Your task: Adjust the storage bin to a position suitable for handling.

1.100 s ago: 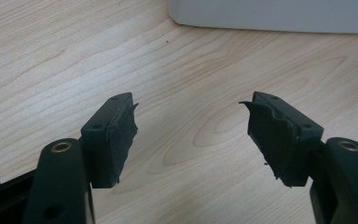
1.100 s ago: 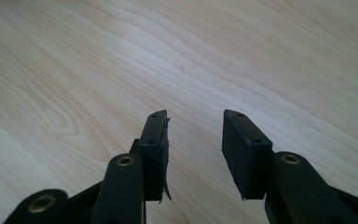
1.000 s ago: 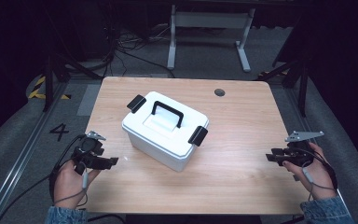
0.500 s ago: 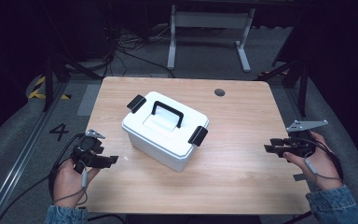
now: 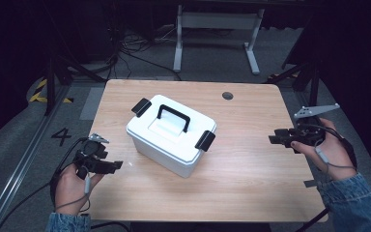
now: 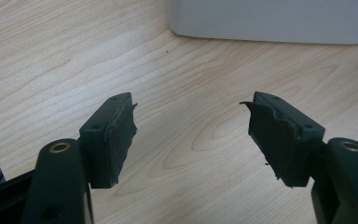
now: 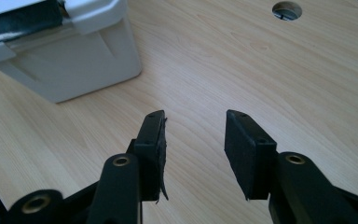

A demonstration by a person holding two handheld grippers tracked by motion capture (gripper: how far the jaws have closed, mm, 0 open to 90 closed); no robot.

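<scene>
The box sits near the middle of the table, turned at an angle to its edges, white, with its lid on. A black handle stands up from the lid, and a black latch hangs at the far left end with another at the near right end. In my right gripper view the box fills the upper left corner, with one latch lying dark against the lid's rim; in my left gripper view its white wall runs along the top edge.

My left gripper is in my left hand near the table's front left corner, pointing toward the box and just short of it. Its jaws stand wide apart with only bare wood between them.

My right gripper is in my right hand at the table's right edge, well apart from the box and aimed toward it. Its jaws have just been opening and stand apart, nothing between them but table.

A round hole sits in the tabletop near the far edge, beyond the box. Cables trail from my left gripper off the front left of the table
</scene>
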